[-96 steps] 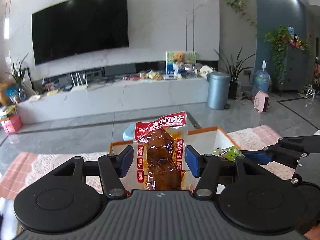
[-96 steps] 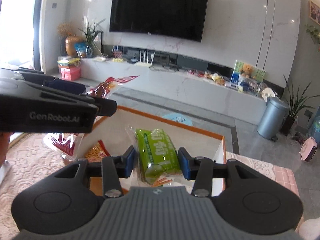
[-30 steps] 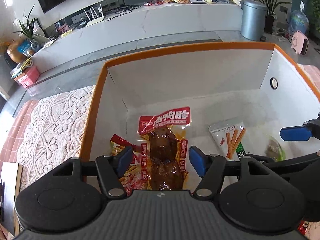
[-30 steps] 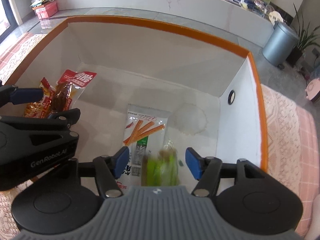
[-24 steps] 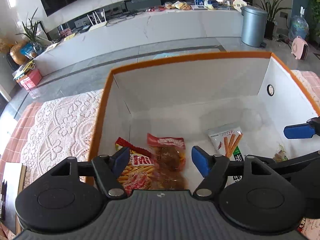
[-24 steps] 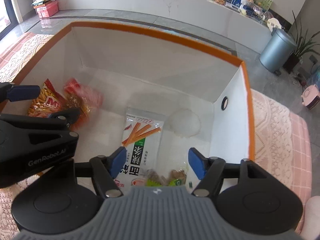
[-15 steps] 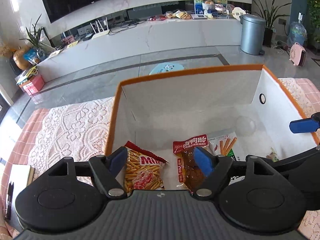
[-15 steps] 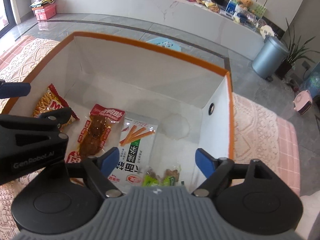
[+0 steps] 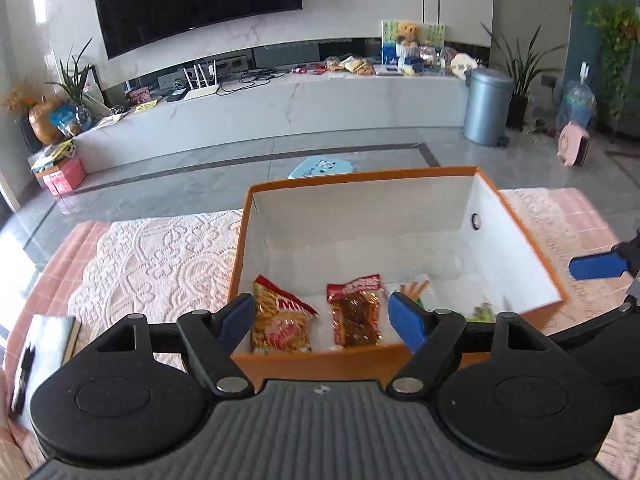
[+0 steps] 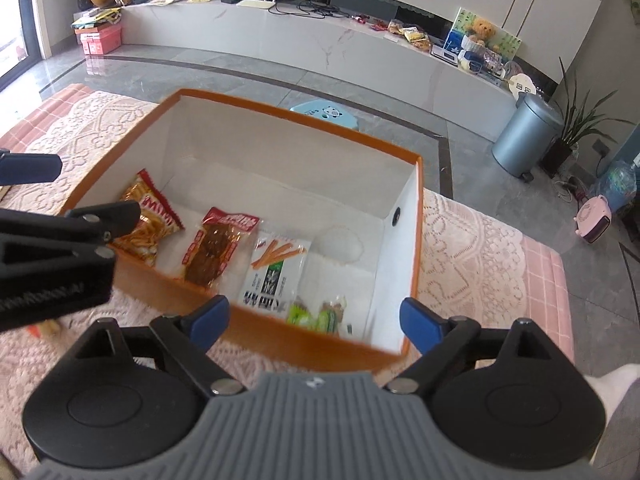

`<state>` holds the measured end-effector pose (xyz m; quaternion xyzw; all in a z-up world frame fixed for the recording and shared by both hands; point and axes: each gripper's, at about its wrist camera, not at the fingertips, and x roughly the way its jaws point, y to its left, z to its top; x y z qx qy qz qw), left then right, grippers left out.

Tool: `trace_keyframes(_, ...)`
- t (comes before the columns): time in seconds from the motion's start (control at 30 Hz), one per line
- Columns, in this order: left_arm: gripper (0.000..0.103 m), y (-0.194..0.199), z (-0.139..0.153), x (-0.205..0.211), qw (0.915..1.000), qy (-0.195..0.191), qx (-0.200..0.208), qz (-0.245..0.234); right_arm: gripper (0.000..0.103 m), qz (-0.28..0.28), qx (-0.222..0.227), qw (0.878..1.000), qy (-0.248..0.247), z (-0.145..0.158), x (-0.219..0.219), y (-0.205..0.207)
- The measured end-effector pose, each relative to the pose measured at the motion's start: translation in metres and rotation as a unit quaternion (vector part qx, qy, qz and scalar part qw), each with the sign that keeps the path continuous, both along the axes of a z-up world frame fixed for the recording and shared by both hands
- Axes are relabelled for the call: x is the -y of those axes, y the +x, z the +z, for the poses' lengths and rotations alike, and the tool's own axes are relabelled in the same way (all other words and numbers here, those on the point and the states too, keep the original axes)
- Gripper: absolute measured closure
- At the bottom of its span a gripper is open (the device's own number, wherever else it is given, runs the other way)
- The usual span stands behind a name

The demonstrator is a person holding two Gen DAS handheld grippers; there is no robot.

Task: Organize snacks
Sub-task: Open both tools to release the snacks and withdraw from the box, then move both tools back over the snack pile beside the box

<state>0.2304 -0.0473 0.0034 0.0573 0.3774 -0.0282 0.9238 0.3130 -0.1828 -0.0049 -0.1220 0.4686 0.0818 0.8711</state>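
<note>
Left gripper [image 9: 324, 316] is wide open with nothing between the pads, above the near wall of the box [image 9: 360, 184]. Right gripper [image 10: 314, 320] has jaws opening, also empty, over the box's near right corner.

4 packets lie flat on the box floor in a row along the near wall — yellow chip bag [image 10: 146, 226] at the left wall, red meat pouch [image 10: 218, 246] just beside it, white stick-snack pack [image 10: 276, 270] next, green packet [image 10: 316, 316] nearest the right corner, partly hidden by the near wall.

Handling, my read: all light, soft film pouches, slick surface. Chip bag is air-filled and contents crush easily, so pinch the crimped top seal, not the belly. Meat pouch looks vacuum-tight and firmer — grab across its narrow width or at the red header. Flat packs lying on the floor give little edge to pinch; come in at a corner. The box sits on a lace cloth [image 9: 160, 248] on the counter.
</note>
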Motion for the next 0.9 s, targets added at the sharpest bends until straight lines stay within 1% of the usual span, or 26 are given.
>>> trace_keyframes(0.2, 0.014, -0.032, 0.006, -0.011, 0.9998, -0.017, 0.006, -0.001, 0.012, -0.009, 0.004, 0.999, 0.031, 0.012, 0.013, -0.043)
trace_keyframes(0.37, 0.014, -0.061, 0.007, -0.023, 0.9995, -0.033, 0.004, -0.002, 0.009, -0.019, 0.018, 0.998, 0.060, 0.017, 0.024, -0.084)
trace_keyframes(0.43, 0.014, -0.072, 0.007, -0.027, 0.9992, -0.040, 0.002, -0.006, 0.009, -0.024, 0.029, 0.997, 0.065, 0.016, 0.025, -0.099)
trace_keyframes(0.57, 0.014, -0.099, 0.005, -0.032, 0.9974, -0.066, 0.001, -0.027, 0.009, -0.030, 0.068, 0.994, 0.074, 0.013, 0.026, -0.137)
trace_keyframes(0.7, 0.014, -0.121, -0.002, -0.036, 0.9970, -0.065, 0.007, -0.040, 0.008, -0.040, 0.088, 0.991, 0.088, 0.007, 0.026, -0.170)
trace_keyframes(0.77, 0.014, -0.130, -0.008, -0.038, 0.9968, -0.065, 0.004, -0.046, 0.008, -0.052, 0.096, 0.990, 0.094, 0.002, 0.027, -0.185)
trace_keyframes(0.9, 0.014, -0.143, -0.023, -0.045, 0.9957, -0.077, -0.009, -0.052, 0.008, -0.078, 0.112, 0.986, 0.100, -0.009, 0.032, -0.207)
